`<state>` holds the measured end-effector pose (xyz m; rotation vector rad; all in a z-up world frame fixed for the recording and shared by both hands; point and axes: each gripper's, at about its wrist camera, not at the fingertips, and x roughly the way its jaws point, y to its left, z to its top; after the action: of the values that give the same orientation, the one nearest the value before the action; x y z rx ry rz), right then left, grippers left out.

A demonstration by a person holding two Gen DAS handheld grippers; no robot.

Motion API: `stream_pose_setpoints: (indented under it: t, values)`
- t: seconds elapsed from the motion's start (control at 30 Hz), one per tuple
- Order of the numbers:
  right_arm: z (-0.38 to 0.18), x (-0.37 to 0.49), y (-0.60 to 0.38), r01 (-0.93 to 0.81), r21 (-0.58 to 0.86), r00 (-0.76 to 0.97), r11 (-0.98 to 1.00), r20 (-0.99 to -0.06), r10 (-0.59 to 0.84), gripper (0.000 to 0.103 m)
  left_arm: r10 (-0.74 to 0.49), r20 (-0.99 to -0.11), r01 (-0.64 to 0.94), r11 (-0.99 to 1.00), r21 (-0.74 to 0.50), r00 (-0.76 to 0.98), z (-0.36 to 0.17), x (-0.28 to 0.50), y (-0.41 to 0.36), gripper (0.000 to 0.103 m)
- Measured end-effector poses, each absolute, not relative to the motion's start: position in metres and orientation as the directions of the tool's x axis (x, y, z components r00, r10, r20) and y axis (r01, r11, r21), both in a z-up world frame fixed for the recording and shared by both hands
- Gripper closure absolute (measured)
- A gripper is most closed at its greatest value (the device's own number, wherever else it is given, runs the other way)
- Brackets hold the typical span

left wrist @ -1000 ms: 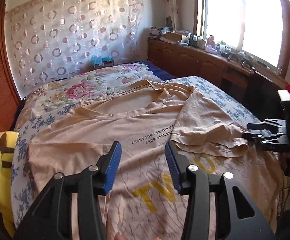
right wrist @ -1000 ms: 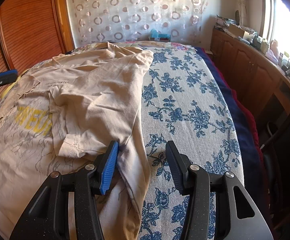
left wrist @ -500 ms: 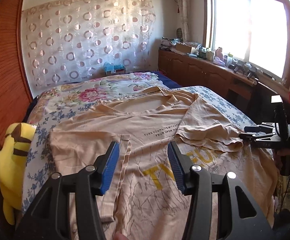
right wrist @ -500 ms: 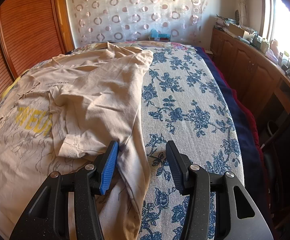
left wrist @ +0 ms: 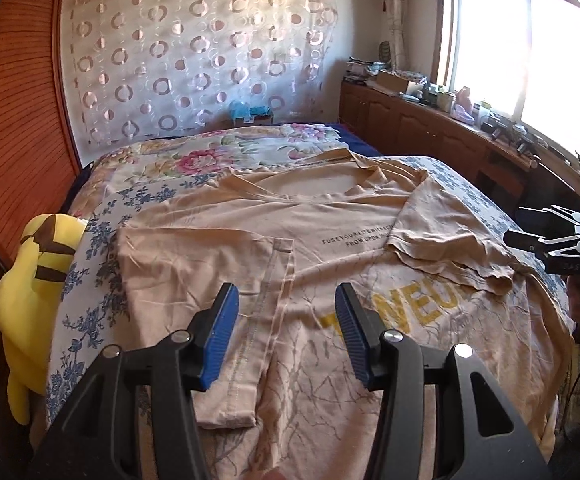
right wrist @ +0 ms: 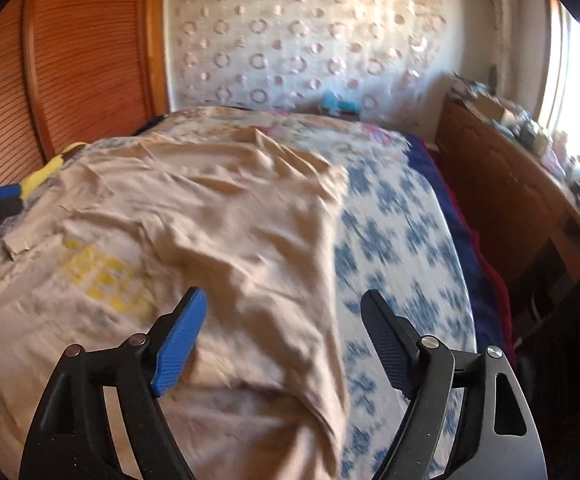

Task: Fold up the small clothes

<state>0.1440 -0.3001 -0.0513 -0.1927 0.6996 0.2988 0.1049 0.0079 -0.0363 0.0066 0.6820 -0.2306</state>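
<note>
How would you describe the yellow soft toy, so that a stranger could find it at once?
Start from the bed with the blue-flowered white sheet and the beige printed T-shirt spread on it. The yellow plush toy with dark brown stripes sits at the bed's left edge, against the reddish wooden wall panel. Nothing else there is bright yellow and stuffed.

My left gripper (left wrist: 285,334) is matt black plastic with ribbed blue pads (left wrist: 218,336) and shiny metal rivets. The beige T-shirt (left wrist: 330,248) is soft, creased cloth with stitched hems. The floral bedsheet (left wrist: 89,300) is matt cloth; the slatted wall panel (left wrist: 13,128) is glossy wood.
</note>
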Motion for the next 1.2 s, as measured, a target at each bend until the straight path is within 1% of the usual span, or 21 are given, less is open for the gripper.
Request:
stream_pose_setpoints:
  t: [0.2, 0.5, 0.77, 1.2]
  values:
    - [-0.043, 0.163, -0.270, -0.391, -0.089, 0.713, 0.916, -0.659, 0.240, 0.020, -0.203, -0.614, 0.188, 0.978, -0.090, 0.763, -0.037, 0.113, 0.024, 0.053]
    - [-0.051, 0.200, -0.253, -0.440, -0.081, 0.684, 0.894, -0.676, 0.276, 0.020, -0.100, -0.645, 0.087, 0.995, -0.053, 0.758, -0.044, 0.136, 0.057, 0.053]
    - [-0.067, 0.240, -0.265, -0.425, -0.059, 0.655, 0.903, -0.709, 0.262, 0.020, -0.049, -0.690, 0.020, 0.999, -0.050, 0.722, -0.061, 0.167, 0.087, 0.053]
    - [-0.077, 0.280, -0.288, -0.387, -0.054, 0.632, 0.921, -0.742, 0.222, 0.020, -0.025, -0.745, -0.003, 0.999, -0.036, 0.667, -0.080, 0.225, 0.116, 0.053]
